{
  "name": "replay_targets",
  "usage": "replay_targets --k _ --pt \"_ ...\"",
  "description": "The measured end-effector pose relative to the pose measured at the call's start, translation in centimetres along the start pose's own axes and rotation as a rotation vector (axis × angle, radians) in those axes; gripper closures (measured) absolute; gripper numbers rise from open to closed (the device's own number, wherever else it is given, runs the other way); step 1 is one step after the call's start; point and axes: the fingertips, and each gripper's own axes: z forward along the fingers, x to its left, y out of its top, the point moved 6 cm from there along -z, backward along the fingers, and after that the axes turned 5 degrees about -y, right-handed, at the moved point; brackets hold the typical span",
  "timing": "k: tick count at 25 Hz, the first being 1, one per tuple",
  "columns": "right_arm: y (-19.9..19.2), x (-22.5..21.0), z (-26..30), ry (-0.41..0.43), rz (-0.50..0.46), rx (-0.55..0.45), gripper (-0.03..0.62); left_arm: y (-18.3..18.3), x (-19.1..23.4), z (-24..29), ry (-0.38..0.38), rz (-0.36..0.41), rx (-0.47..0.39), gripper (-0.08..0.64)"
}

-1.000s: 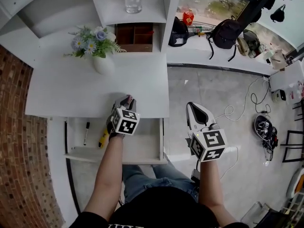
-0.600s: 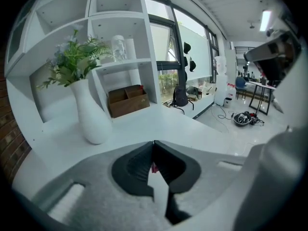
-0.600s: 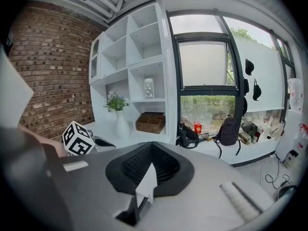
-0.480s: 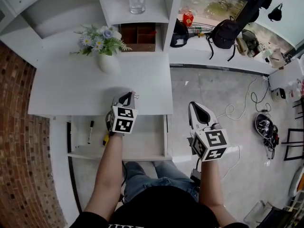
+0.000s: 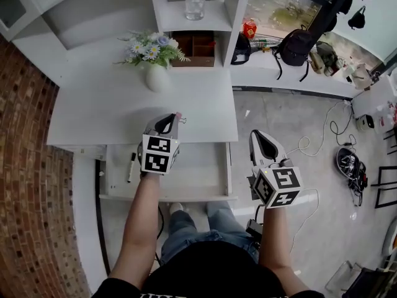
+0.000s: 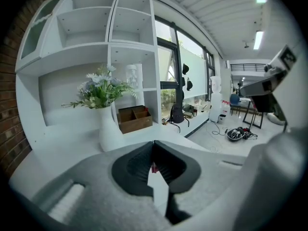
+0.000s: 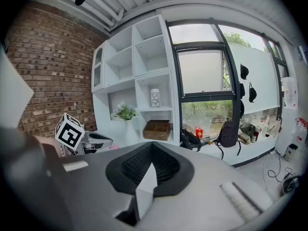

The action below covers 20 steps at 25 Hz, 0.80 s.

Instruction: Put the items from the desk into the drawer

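Note:
My left gripper (image 5: 174,118) hangs over the front edge of the white desk (image 5: 111,113), above the open drawer (image 5: 198,172). Its jaws are shut on a small pink clip (image 5: 178,115), which shows as a red sliver (image 6: 153,167) between the pads in the left gripper view. A black marker (image 5: 131,166) lies at the drawer's left end. My right gripper (image 5: 257,136) is to the right of the drawer, over the floor. Its jaws are shut with nothing in them (image 7: 152,146).
A white vase of flowers (image 5: 156,73) stands at the back of the desk. Behind it, a wooden box (image 5: 195,47) sits in a shelf cubby and a glass jar (image 5: 195,1) on the shelf above. Bags line the window sill (image 5: 298,45). A brick wall runs along the left.
The left gripper has risen from the desk's front edge with the pink clip in its jaws. The right gripper has shifted a little. The head view has swung left.

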Motion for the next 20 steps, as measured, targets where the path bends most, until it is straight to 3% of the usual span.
replay_targets --k 8,20 --pt "0.1 2.9 -2.2 -0.032 0.009 -0.031 0.583 0.3 -0.4 -3.2 -0.066 0.028 -0.029 0.56" --pt "-2.4 3.5 -3.1 -0.045 0.039 0.022 0.583 -6.5 -3.8 -3.0 -0.152 -0.026 0.112 0.56"
